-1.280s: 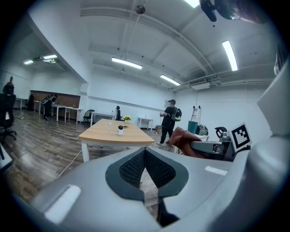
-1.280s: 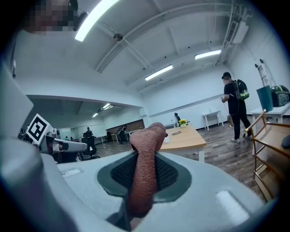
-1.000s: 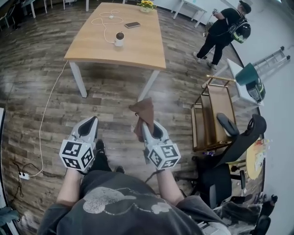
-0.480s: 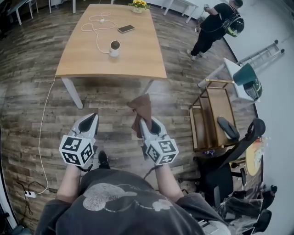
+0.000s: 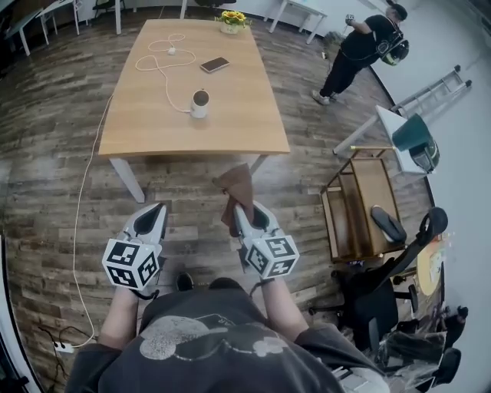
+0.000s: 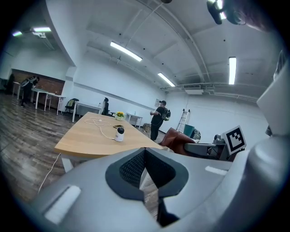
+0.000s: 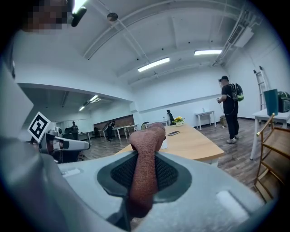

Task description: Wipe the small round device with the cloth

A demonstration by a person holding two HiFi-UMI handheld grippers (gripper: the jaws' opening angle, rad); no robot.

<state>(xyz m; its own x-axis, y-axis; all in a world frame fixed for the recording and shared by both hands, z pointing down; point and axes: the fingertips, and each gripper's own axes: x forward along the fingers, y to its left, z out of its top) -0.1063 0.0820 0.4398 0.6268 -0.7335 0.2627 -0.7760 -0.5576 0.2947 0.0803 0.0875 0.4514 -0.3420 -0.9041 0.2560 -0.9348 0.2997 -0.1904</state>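
The small round white device (image 5: 199, 104) stands on the wooden table (image 5: 230, 130), well ahead of both grippers; the left gripper view also shows the device (image 6: 119, 134), far off. A brown cloth (image 5: 236, 192) sticks up from my right gripper (image 5: 244, 213), which is shut on it. In the right gripper view the cloth (image 7: 145, 167) fills the space between the jaws of that gripper (image 7: 144, 174) and hides most of the device. My left gripper (image 5: 153, 215) is held level beside it over the floor, shut and empty, as its own view confirms for the left gripper (image 6: 145, 156).
On the table lie a white cable (image 5: 165, 73), a phone (image 5: 215, 65) and a pot of yellow flowers (image 5: 232, 17). A wooden cart (image 5: 360, 207) and an office chair (image 5: 383, 284) stand to the right. A person (image 5: 360, 50) stands beyond the table's far right corner.
The table has come closer and sits lower in the head view. Both grippers keep the same pose, and the cloth stays in the right one.
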